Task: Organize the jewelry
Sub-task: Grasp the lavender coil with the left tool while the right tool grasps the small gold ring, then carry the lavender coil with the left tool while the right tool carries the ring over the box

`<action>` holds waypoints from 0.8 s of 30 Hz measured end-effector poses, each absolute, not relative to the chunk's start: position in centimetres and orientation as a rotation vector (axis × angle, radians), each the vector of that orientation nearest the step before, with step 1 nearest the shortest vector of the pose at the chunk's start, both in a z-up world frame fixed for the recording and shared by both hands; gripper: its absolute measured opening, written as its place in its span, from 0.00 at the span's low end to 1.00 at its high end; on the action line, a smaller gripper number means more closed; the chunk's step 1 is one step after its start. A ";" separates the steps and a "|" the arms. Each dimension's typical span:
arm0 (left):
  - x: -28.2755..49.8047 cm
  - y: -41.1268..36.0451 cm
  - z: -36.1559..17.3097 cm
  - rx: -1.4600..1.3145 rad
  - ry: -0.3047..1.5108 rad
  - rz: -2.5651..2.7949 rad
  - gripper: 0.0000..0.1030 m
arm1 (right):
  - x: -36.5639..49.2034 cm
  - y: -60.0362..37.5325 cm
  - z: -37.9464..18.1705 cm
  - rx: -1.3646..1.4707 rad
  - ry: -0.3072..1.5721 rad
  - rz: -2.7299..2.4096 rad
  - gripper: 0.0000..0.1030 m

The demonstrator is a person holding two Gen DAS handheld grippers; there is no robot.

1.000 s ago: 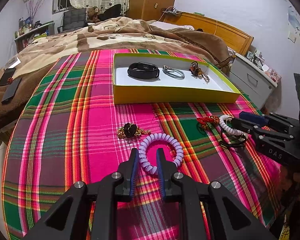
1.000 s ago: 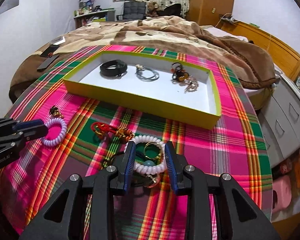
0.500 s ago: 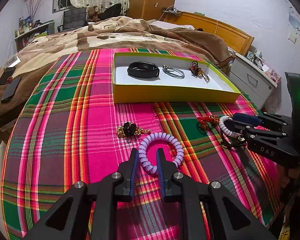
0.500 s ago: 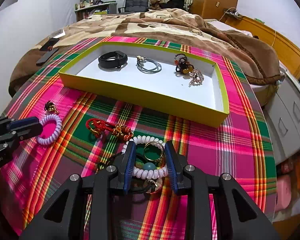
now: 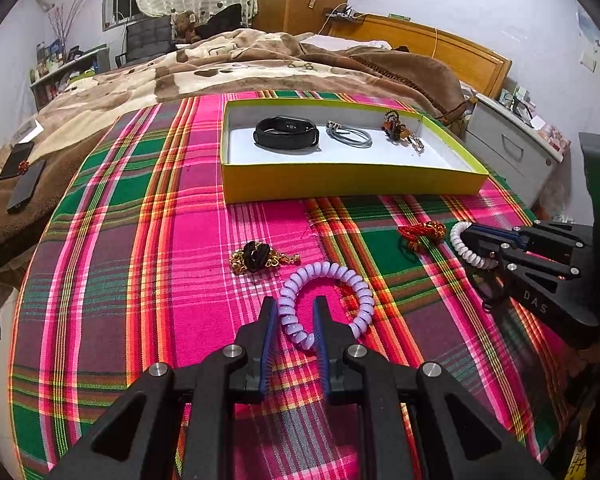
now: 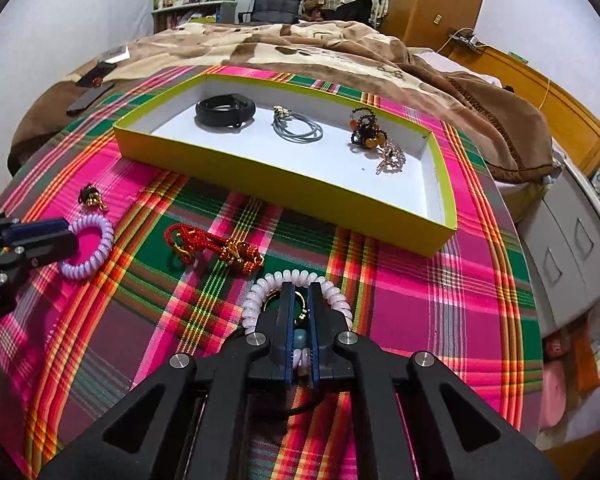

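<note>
A yellow tray [image 5: 340, 180] [image 6: 284, 178] on the plaid cloth holds a black band [image 5: 286, 132], a grey ring bundle [image 5: 350, 134] and beaded pieces [image 5: 398, 128]. My left gripper [image 5: 296, 312] is partly open, its fingers astride the near side of a lilac coil bracelet [image 5: 352, 280] [image 6: 90, 236] lying on the cloth. My right gripper [image 6: 300, 300] [image 5: 470, 236] is shut on a white coil bracelet [image 6: 332, 292] [image 5: 468, 254], with a teal bead and a gold ring between its fingers. A red-and-gold knot charm [image 6: 216, 246] [image 5: 422, 232] and a black-and-gold piece [image 5: 256, 258] lie loose.
The plaid cloth [image 5: 148, 240] covers a round table with a drop at every side. A bed with a brown blanket [image 5: 240, 64] lies behind it. Two phones [image 5: 24, 176] lie on the blanket at left. Grey drawers [image 6: 572, 240] stand at right.
My right gripper has closed on the white coil bracelet and its small pieces. My left gripper has stayed astride the lilac coil.
</note>
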State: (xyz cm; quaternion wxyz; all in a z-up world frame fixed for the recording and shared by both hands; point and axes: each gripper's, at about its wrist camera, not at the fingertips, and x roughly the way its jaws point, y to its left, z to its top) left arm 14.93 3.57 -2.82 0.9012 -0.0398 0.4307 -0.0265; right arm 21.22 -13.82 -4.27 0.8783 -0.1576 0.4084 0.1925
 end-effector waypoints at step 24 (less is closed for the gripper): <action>13.7 2.8 -1.9 -0.060 0.865 -0.106 0.08 | 19.6 -16.2 -0.5 -0.190 0.753 0.419 0.02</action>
